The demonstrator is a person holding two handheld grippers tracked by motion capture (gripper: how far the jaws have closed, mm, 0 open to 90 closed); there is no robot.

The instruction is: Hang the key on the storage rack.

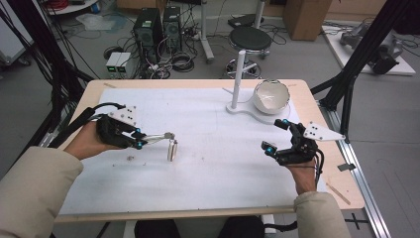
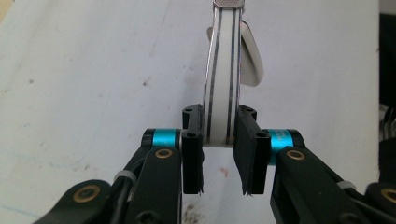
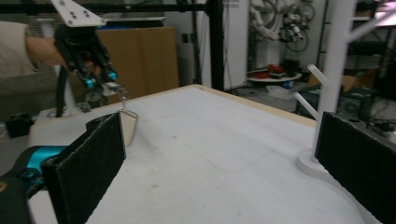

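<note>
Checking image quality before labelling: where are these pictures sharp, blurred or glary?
High view: even light, table fairly sharp, faint shadows. Left gripper view: the held spoon is sharp at the left gripper, its far end blurred and washed out. Right gripper view: near pads soft, background dim.

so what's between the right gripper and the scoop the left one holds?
Nothing: in the high view only bare white mat separates the right gripper from the scoop.
</note>
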